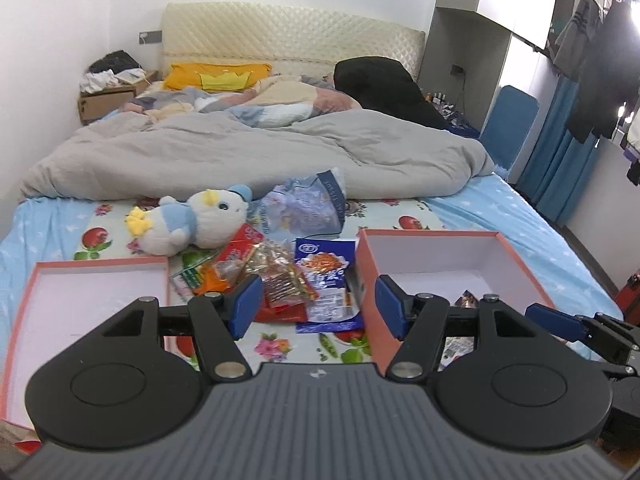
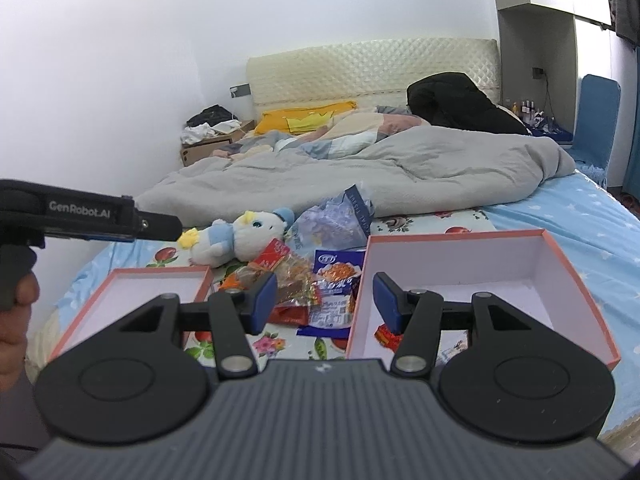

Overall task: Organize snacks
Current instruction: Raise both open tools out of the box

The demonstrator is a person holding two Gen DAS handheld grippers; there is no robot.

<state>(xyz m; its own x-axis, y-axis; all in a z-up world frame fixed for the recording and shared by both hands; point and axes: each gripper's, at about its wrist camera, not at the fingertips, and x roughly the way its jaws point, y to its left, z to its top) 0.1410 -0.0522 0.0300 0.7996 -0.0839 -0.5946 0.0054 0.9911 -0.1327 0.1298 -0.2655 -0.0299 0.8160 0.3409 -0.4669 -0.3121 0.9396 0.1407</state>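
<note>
A heap of snack packets lies on the bed between two pink-rimmed boxes with white insides. It holds a blue packet [image 1: 324,276] [image 2: 334,276], a clear packet of brown sticks [image 1: 284,276] and red and orange packets [image 1: 236,252]. My left gripper [image 1: 319,304] hangs open and empty just short of the heap. My right gripper [image 2: 325,300] is also open and empty, with its right finger over the right box [image 2: 460,264] [image 1: 440,252]. A red snack [image 2: 386,334] lies in that box. The left box [image 1: 80,300] [image 2: 152,284] shows only its white floor.
A blue-and-white plush toy [image 1: 192,220] and a large pale blue bag [image 1: 304,208] lie behind the heap. A grey duvet [image 1: 260,152] covers the far half of the bed. A hand [image 2: 16,320] holds the left gripper at the left edge of the right wrist view.
</note>
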